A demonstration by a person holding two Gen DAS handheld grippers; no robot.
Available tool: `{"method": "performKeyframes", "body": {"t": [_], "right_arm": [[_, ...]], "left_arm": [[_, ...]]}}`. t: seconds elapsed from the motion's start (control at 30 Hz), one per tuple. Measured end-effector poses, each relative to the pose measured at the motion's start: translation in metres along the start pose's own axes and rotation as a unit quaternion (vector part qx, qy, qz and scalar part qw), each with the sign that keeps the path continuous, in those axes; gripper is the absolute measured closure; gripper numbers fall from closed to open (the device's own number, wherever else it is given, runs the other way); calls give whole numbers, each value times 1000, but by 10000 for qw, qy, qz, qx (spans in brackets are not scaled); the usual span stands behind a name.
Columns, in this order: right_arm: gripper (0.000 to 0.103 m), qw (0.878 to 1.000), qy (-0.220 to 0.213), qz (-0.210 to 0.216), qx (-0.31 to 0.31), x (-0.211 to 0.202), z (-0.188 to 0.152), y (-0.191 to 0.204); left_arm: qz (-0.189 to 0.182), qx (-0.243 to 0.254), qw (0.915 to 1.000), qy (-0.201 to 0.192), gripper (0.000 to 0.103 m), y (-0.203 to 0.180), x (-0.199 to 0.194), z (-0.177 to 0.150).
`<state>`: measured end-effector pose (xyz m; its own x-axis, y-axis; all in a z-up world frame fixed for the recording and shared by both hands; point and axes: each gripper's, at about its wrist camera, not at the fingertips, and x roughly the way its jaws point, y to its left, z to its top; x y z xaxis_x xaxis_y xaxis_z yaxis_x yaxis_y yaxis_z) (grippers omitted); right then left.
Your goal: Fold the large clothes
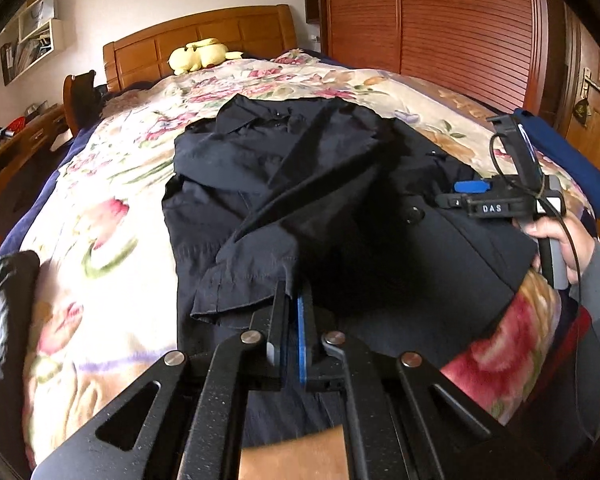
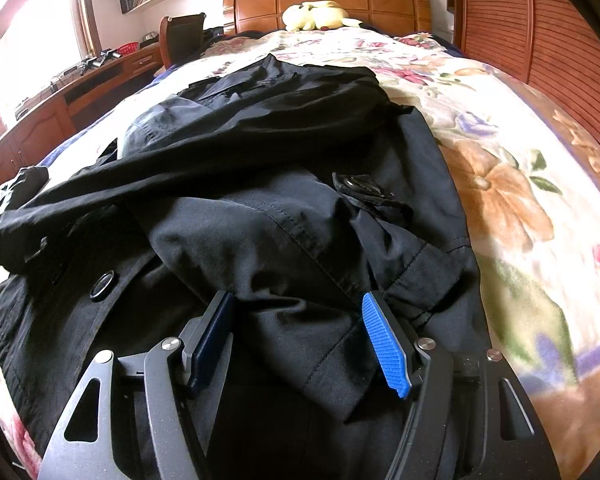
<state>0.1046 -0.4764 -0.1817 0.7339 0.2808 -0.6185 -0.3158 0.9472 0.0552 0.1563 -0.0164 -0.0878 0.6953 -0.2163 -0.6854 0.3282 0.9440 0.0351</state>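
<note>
A dark navy coat point(image 1: 300, 184) lies spread on the flowered bedspread point(image 1: 112, 216), filling the middle of the left wrist view and most of the right wrist view, with its collar toward the wooden headboard point(image 1: 196, 36) at the top of the frame. In the left wrist view the left gripper point(image 1: 290, 300) sits at lower centre with its jaws pressed together — a fold of the coat's sleeve cuff is pinched between them, the cloth draping off to the left. The right gripper point(image 2: 300, 316), at the bottom centre of its own view, stands wide open over the coat's lower part; the fabric bunches up between its blue pads point(image 2: 384, 344), but the pads do not press on it. At the right edge of the left wrist view a hand point(image 1: 556, 236) in a grey sleeve holds that right gripper. A yellow plush toy point(image 1: 196, 56) rests by the headboard.
</note>
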Motion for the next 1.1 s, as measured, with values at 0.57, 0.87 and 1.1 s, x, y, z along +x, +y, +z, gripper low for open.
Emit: {"method": "performKeyframes", "body": {"t": [0.57,0.87,1.1], "right_arm": [[35,10000,1,-4,-10,0,0,0],[35,9991,-146,-79,-388,-21,8,17],[38,9928,-339,530,-1020,-44,30,92]], "left_arm": [[-117,-243,9996,115,71,19,-12,-13],[194,-514,9974,462,70,54,-10,-48],[206,-718,9956,574,70,69,-9,-68]]}}
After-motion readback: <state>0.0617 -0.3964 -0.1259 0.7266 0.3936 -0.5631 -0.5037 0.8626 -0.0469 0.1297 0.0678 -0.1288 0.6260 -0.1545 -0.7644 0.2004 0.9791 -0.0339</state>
